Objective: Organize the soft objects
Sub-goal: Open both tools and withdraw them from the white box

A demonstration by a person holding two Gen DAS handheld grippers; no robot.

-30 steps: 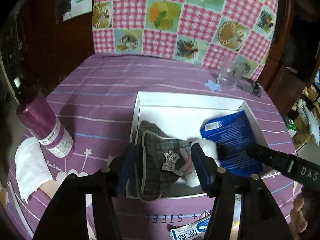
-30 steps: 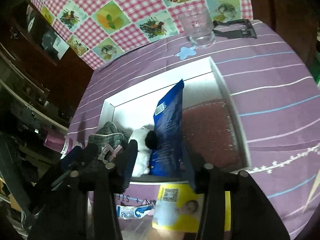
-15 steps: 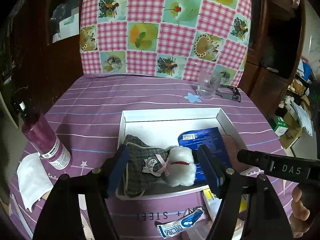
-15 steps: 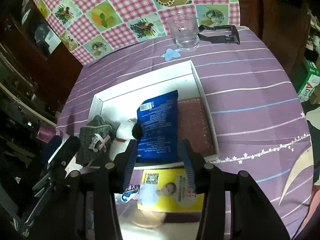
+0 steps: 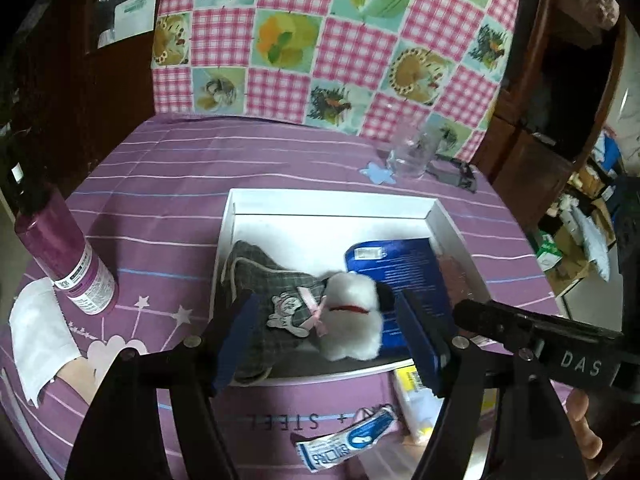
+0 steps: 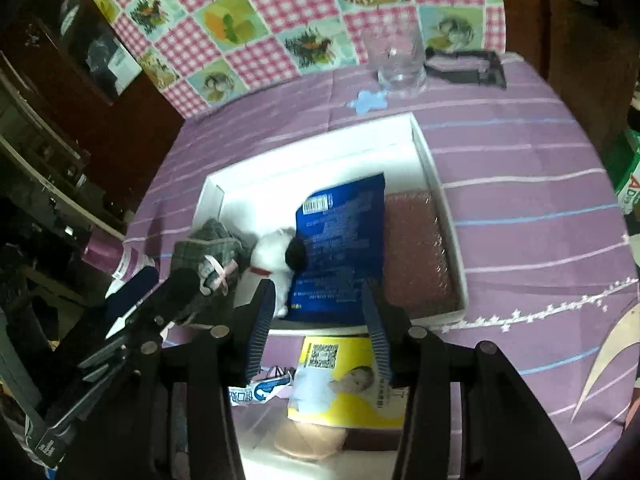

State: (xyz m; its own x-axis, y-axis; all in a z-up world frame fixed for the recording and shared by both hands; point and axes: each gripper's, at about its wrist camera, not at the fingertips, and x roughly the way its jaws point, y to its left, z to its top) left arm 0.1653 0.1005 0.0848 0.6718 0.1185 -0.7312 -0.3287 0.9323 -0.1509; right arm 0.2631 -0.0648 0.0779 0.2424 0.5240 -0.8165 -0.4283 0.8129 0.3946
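Shallow white rectangular cardboard tray [image 5: 332,208] on the purple striped tablecloth [image 5: 160,184], taken as the landmark. Inside it, against the left wall: grey plaid fabric pouch with a pink bow [image 5: 264,280]. Touching the pouch's right side, at the near middle: white fluffy plush toy with a black patch and red collar [image 5: 352,320]. Right of the plush: flat blue plastic packet [image 6: 340,240], long axis running from near edge to far edge. Against the right wall: pinkish-brown bubble-wrap sheet [image 6: 420,252].

Left gripper [image 5: 324,332] above the near edge, jaws spread wide and empty after just opening, pouch and plush seen between the pads but untouched. Right gripper [image 6: 316,324] over the near edge too, half open, holding nothing, blue packet framed beyond its gap.

Outside the near edge, flat on the cloth: yellow printed packet [image 6: 340,384], lying crosswise and almost straight below the right gripper, plainly nearer that hand. Beside it leftward: small white-and-blue sachet [image 5: 348,440], under the left gripper's side. Probably next candidates for the tray, each reached by a pull back and drop.
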